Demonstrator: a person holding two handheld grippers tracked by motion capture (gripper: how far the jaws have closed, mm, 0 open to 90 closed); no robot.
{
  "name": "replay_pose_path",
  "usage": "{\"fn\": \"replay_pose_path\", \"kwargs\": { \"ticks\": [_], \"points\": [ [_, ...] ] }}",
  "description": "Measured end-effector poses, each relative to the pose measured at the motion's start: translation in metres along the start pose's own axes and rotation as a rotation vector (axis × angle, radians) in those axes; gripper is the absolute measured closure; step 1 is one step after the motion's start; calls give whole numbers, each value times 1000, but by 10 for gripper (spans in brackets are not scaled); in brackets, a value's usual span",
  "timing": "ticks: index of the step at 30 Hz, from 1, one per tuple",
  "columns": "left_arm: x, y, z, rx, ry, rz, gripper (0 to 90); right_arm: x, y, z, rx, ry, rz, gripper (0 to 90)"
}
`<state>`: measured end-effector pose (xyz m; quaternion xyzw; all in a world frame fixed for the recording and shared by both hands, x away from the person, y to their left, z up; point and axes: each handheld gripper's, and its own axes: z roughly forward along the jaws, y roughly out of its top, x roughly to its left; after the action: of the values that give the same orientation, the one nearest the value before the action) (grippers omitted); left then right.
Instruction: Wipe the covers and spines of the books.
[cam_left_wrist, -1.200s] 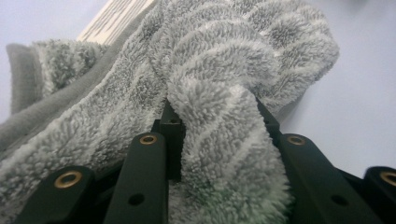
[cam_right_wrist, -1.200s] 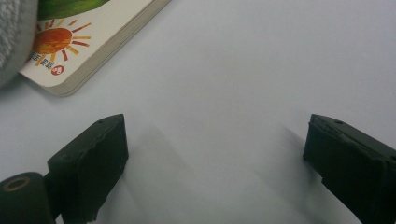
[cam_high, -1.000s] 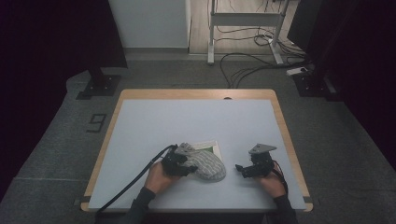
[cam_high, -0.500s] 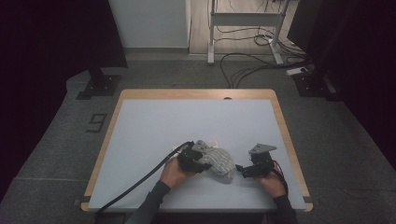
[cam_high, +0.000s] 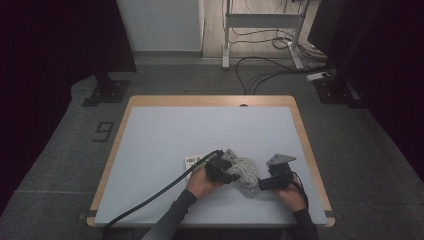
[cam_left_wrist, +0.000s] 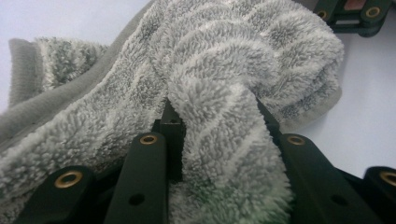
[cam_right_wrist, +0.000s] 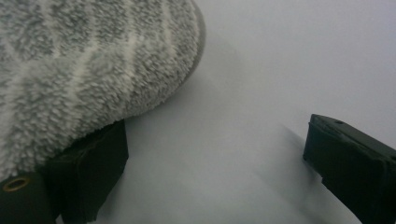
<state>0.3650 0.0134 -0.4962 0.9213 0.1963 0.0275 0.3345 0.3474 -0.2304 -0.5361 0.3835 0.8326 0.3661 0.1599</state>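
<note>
Fuzzy grey cloth (cam_high: 243, 172), dragged right since earlier, now bunched near-right on the table (cam_high: 165, 135): my left gripper (cam_left_wrist: 219, 140) jaws pinch a fold, my right gripper (cam_right_wrist: 210, 163) jaws gape beside it; bite the edge squarely.

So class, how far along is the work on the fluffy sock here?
Done: the left gripper is shut on a fold of the sock. In hand: the sock lies bunched on the table beside a label card. Left: the right gripper is open at its edge and has yet to grip.
</note>
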Motion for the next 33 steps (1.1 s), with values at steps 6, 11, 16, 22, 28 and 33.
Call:
{"fn": "replay_pose_path", "kwargs": {
  "ticks": [6,11,16,22,28,33],
  "points": [
    [2,0,-6,-12,-3,-3,664,0,0,0,0,0,0,56],
    [5,0,-19,-21,11,-12,664,0,0,0,0,0,0,56],
    [10,1,-37,-47,22,-27,662,0,0,0,0,-1,1,56],
    [20,-1,-58,-70,43,-59,661,0,0,0,0,-1,1,56],
    [32,-5,-81,-84,78,-83,661,0,0,0,0,-1,2,56],
    [41,-9,-99,-87,113,-108,660,0,0,0,0,-1,1,56]
  ]
}}
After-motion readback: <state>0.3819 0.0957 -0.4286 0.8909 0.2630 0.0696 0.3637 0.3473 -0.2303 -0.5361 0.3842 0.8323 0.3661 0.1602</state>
